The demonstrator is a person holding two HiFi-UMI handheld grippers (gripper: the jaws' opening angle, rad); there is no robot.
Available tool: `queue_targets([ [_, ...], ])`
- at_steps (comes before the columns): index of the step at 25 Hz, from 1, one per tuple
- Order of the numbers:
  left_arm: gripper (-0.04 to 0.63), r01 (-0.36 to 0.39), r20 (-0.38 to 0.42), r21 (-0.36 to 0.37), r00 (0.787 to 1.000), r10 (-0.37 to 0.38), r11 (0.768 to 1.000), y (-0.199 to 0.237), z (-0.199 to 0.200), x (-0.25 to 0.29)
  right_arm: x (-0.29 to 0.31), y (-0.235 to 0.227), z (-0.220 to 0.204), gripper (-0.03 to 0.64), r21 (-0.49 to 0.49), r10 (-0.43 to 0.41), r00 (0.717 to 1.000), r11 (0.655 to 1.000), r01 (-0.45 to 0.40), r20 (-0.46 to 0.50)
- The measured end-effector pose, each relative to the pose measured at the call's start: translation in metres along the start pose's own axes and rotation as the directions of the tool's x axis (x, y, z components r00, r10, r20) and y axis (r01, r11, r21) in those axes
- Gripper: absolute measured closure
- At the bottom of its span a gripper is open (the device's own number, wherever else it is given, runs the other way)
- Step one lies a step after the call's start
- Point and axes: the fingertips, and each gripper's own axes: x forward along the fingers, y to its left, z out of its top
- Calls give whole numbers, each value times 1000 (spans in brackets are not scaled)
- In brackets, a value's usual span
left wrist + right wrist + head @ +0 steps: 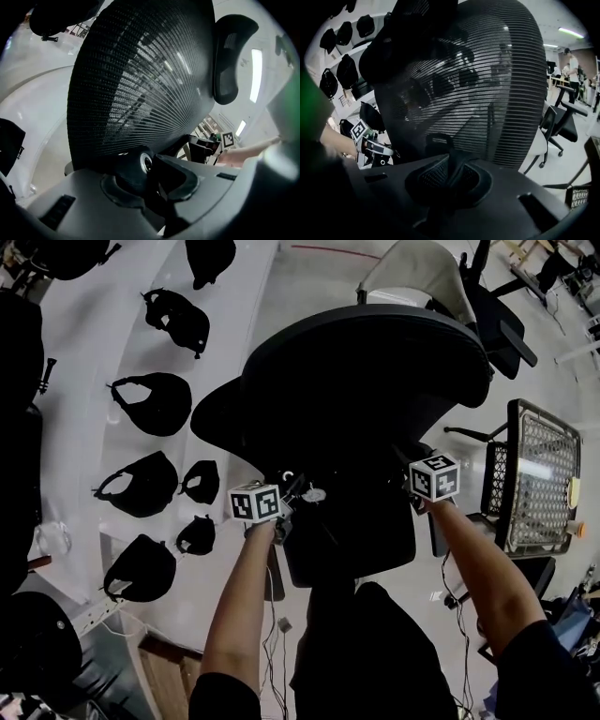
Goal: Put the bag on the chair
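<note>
Lowering looks like the step in hand: the person has the bag (pixel 342 521) slung between both grippers, just in front of the chair (pixel 366 362) and over its seat. In the head view it is black on black, so whether the bag's base touches the seat can't be told.

The left gripper (pixel 151 168) is clamped on a black fitting of the bag that carries a metal eyelet (pixel 146 163). The right gripper (pixel 451 177) has its jaws pressed together on a thin black strip of the bag, with a handle loop (pixel 438 139) just beyond. The mesh back (pixel 140 79) fills both gripper views, so both grippers face it, tilted down.

To do it well:
- Bring both ends down level so the bag doesn't tip.
- Set the base mid-seat, clear of the front edge.
- Lean it toward the mesh back if it slumps.
- Release only once the weight sits on the seat: one side first, check it holds, then the other.
- Back out without snagging the strip.
</note>
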Motion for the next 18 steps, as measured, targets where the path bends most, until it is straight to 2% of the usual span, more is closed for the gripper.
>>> queue_targets([
  [3,476,-41,-42,72,998,44,997,5,-10,3,3,2,-5,595,14,-17,1000,1000,17,-1],
  [5,421,-57,-51,97,997,63,994,8,-18,3,2,4,-8,559,46,-14,1000,999,14,11],
  [8,366,-78,-43,77,996,82,994,12,-23,-4,-2,7,-18,504,86,-17,1000,996,16,10],
  [11,319,-131,-28,55,991,133,990,21,-29,-21,-8,14,-31,427,140,8,1000,990,-6,-9],
  [13,307,-160,6,24,987,159,987,23,-30,-34,-11,20,-39,325,160,44,999,986,-38,-32],
  [14,307,-163,26,6,986,163,987,22,-31,-41,-13,22,-43,296,169,53,998,985,-45,-44],
  [18,307,-173,81,-3,982,173,985,10,-34,-66,-26,21,-54,256,237,54,996,971,-36,-71],
])
